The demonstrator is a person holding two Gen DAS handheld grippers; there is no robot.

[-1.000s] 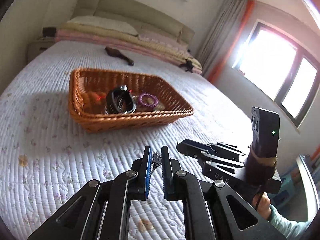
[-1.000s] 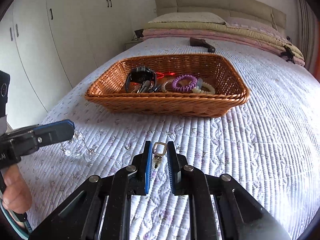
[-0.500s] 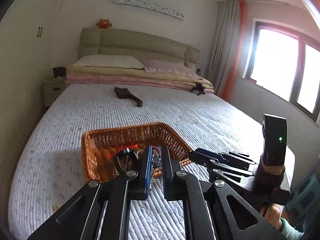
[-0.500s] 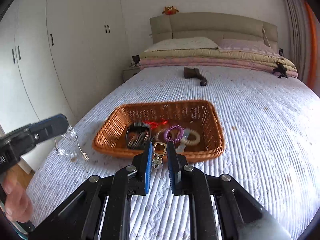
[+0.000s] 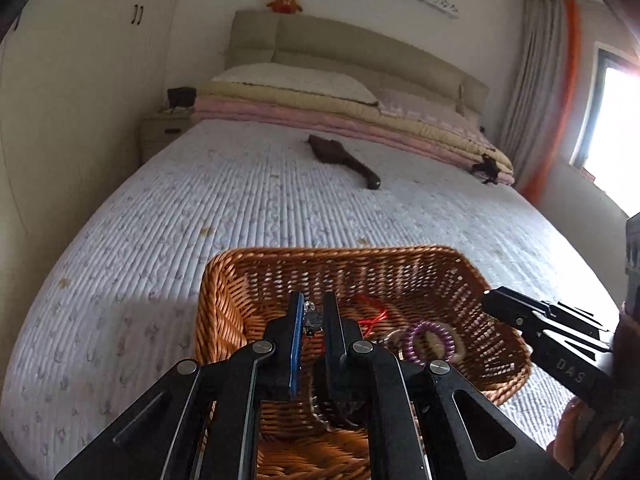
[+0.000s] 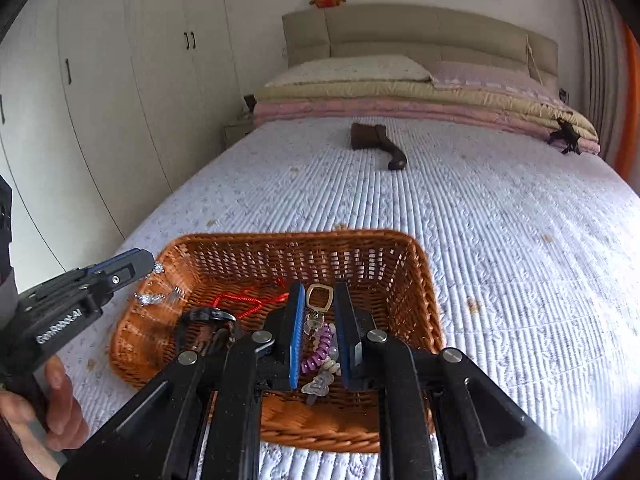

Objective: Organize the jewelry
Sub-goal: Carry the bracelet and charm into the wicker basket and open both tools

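Currently a gold clasp pendant (image 6: 319, 300) is held between the narrowly set fingers of the right gripper (image 6: 319, 312), with its small charm dangling below, above the middle of the wicker basket (image 6: 420, 264). A crystal piece with a fine chain (image 6: 158, 294) is pinched by the nearly closed left gripper (image 5: 312, 316) and is suspended just over the basket's left rim, part of the chain seeming to trail at the edge. Inside the basket, a purple coil hair tie (image 6: 318, 354), a red cord (image 6: 240, 300), a dark watch (image 6: 208, 320) and pale beads are seen lying close together.

Several risks are judged likely. If the left piece is released where it hangs, the chain could be draped over the rim and slide out onto the quilt (image 6: 520, 240). If both pieces are dropped onto the pile, they could be tangled with the cord or the coil. The open weave could also be snagged by the clasp, and the light basket could be tipped if its rim is pressed by a finger.
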